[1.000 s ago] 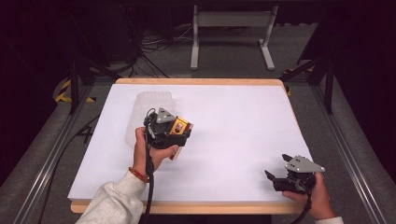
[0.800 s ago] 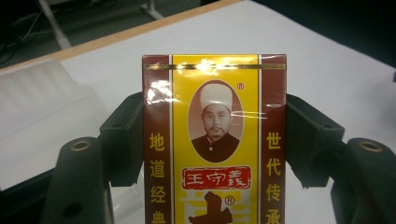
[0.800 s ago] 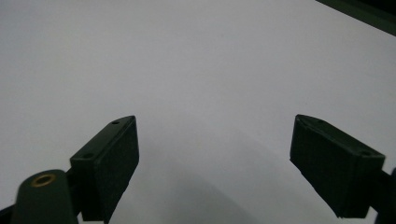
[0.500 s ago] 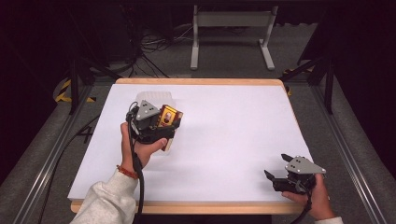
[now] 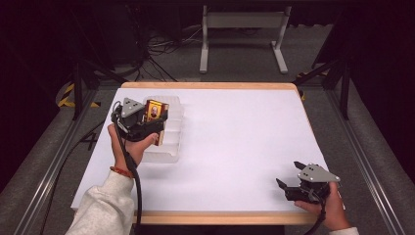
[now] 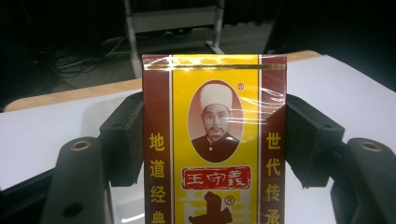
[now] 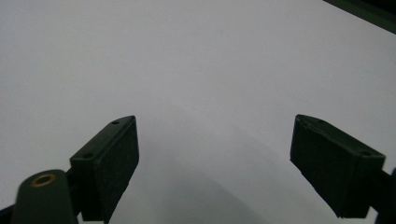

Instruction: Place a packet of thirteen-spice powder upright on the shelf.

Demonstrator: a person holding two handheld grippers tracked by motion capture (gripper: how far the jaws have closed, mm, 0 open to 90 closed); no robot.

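My left gripper (image 5: 152, 119) is shut on a yellow and dark red box (image 5: 155, 111) with a portrait and Chinese lettering, held upright above a clear plastic tray (image 5: 171, 139) at the table's left. In the left gripper view the box (image 6: 215, 140) stands between both black pads (image 6: 123, 140), which press its sides. Near the front right edge my right gripper (image 5: 289, 182) rests low over the white table (image 5: 235, 142), held by a hand. The right gripper view has its jaws (image 7: 215, 163) apart over bare white surface with nothing between them.
The white sheet lies on a wood-edged table (image 5: 210, 86). A grey metal stand (image 5: 242, 34) and cables lie on the floor beyond the far edge. Black rails run along both sides of the table.
My left gripper has carried the box leftward and farther from me, from the table's middle-left to above the clear tray. The right gripper has stayed put.
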